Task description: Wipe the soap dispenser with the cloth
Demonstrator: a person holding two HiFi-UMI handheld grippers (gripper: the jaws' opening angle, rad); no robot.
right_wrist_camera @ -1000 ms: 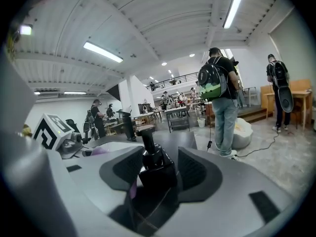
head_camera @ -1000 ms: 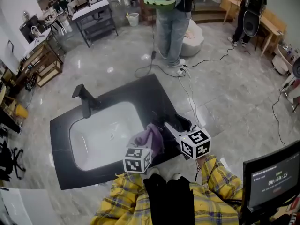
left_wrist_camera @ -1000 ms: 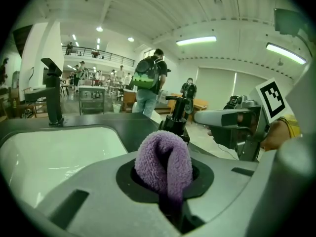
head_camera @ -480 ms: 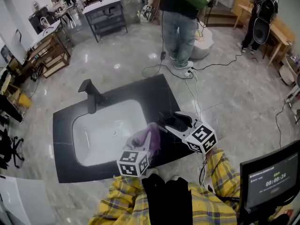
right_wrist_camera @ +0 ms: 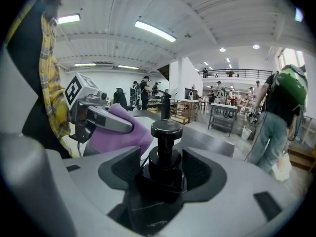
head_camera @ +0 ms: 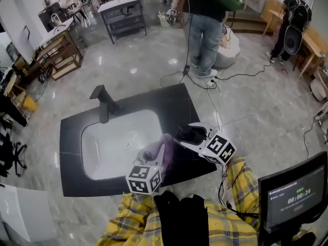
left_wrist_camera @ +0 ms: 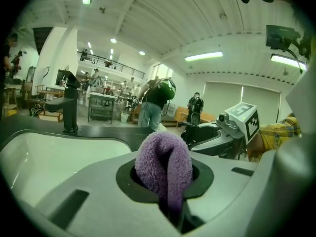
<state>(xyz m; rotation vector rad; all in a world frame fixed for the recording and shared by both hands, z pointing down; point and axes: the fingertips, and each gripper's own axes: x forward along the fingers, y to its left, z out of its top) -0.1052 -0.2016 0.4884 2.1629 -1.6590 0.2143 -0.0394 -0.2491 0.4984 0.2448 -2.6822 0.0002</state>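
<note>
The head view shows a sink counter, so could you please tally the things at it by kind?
soap dispenser: 1
cloth: 1
faucet: 1
sink basin: 1
Total: 4

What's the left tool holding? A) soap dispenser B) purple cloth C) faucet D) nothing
B: in the left gripper view the cloth is pinched between the shut jaws of the left tool, bulging out in front of them.
</note>
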